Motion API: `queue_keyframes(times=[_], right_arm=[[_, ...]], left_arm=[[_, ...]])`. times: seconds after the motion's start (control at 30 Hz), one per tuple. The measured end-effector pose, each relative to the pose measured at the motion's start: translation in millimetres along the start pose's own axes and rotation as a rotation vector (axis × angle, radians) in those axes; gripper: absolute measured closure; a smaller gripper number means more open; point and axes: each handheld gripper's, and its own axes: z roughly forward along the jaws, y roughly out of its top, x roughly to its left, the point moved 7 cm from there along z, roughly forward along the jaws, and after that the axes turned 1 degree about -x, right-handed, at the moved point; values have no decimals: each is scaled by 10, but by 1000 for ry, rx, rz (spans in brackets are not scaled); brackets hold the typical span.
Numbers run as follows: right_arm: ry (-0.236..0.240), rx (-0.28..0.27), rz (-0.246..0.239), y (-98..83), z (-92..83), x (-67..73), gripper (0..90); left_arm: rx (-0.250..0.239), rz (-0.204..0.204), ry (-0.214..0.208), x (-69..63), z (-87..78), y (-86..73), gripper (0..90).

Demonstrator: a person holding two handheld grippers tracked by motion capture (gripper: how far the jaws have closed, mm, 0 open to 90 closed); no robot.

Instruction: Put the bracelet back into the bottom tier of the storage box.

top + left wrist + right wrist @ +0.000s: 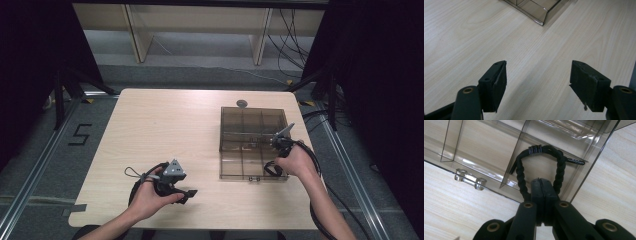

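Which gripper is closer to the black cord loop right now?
Right. The right gripper is shut with the black cord loop arching round its jaw tips, over the clear compartment box. The left gripper stands open above bare table, well off to the box's left.

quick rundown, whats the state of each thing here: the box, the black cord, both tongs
clear divided box: lid open, lying flat on the table
black twisted cord: bent in a loop over a near compartment of the box, both ends running down to the right tongs
right tongs: shut on the cord
left tongs: open, nothing between them, over bare table
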Motion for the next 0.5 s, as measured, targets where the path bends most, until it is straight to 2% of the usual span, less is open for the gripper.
queue_keyframes(times=[0.27, 0.33, 0.37, 0.43, 0.5], right_arm=[[-7, 3, -6, -1, 62, -29, 900], [9, 22, -4, -9, 74, -23, 900], [-7, 16, 6, -7, 86, -21, 900], [10, 28, 0, -10, 90, -21, 900], [7, 32, 3, -8, 94, -20, 900]], left_arm=[[3, -1, 8, 1, 4, -2, 298], [3, -1, 8, 2, 6, -2, 298], [4, -2, 8, 2, 6, -3, 298], [4, -1, 7, 2, 7, -3, 298], [4, -1, 8, 2, 7, -2, 298]])
